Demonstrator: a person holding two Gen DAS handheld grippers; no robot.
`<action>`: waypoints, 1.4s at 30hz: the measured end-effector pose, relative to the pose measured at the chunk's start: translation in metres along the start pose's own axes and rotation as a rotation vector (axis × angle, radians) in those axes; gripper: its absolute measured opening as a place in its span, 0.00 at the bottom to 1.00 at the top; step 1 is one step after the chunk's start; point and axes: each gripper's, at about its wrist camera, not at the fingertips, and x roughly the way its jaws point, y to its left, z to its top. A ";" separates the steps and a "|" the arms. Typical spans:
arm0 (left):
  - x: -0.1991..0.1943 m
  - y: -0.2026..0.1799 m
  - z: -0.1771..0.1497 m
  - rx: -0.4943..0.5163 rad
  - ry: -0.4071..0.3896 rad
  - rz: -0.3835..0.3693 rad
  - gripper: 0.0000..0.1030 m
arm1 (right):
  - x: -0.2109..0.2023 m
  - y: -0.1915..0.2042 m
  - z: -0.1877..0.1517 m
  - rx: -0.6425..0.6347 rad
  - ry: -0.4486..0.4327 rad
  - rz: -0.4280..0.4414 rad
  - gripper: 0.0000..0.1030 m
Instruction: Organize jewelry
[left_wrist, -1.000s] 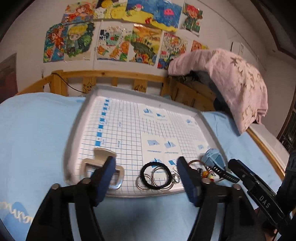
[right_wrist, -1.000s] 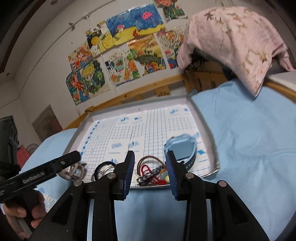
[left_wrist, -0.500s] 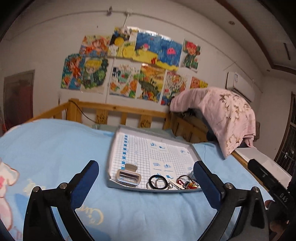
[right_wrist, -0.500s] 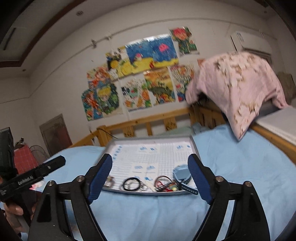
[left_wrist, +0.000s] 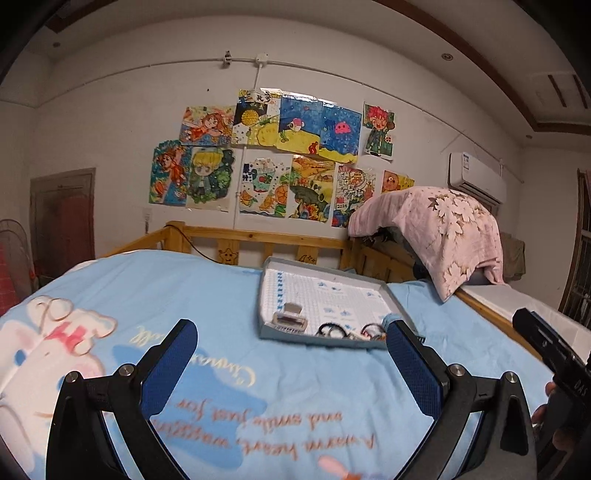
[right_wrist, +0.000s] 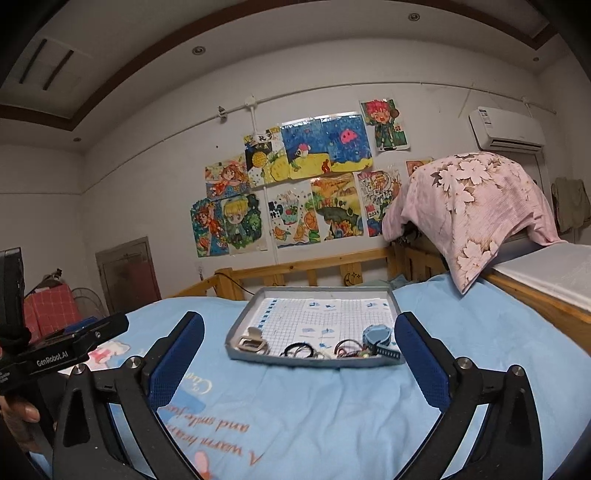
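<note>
Both tools hang spread wide and empty over the blue bed sheet (right_wrist: 461, 332), the left tool (left_wrist: 291, 354) and the right tool (right_wrist: 299, 343) each well short of the grey tray (right_wrist: 242, 321) where the jewelry lies. Along its near edge sit a beige hair clip (right_wrist: 253, 341), black rings (right_wrist: 297, 349), a tangle of chains (right_wrist: 347, 349) and a blue watch (right_wrist: 376, 338). To sort well, I would bring one tool in low over that edge, pick the piece lying clearest of the tangle, and close on it alone.

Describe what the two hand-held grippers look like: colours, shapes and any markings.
The left gripper and the right gripper look alike: black angular frames with silver bolts, and fingers faced with blue dimpled pads. White lettering reads "GenRobot.AI" on the left gripper's black body in the right wrist view. A bare hand holds it; no sleeve shows.
</note>
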 end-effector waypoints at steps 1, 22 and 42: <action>-0.006 0.002 -0.004 0.002 0.001 0.004 1.00 | -0.003 0.001 -0.002 0.000 0.000 -0.002 0.98; -0.044 0.033 -0.067 -0.011 0.041 0.069 1.00 | -0.048 0.023 -0.049 -0.078 0.077 -0.015 0.98; -0.041 0.026 -0.073 0.041 0.050 0.074 1.00 | -0.044 0.030 -0.057 -0.083 0.093 -0.024 0.98</action>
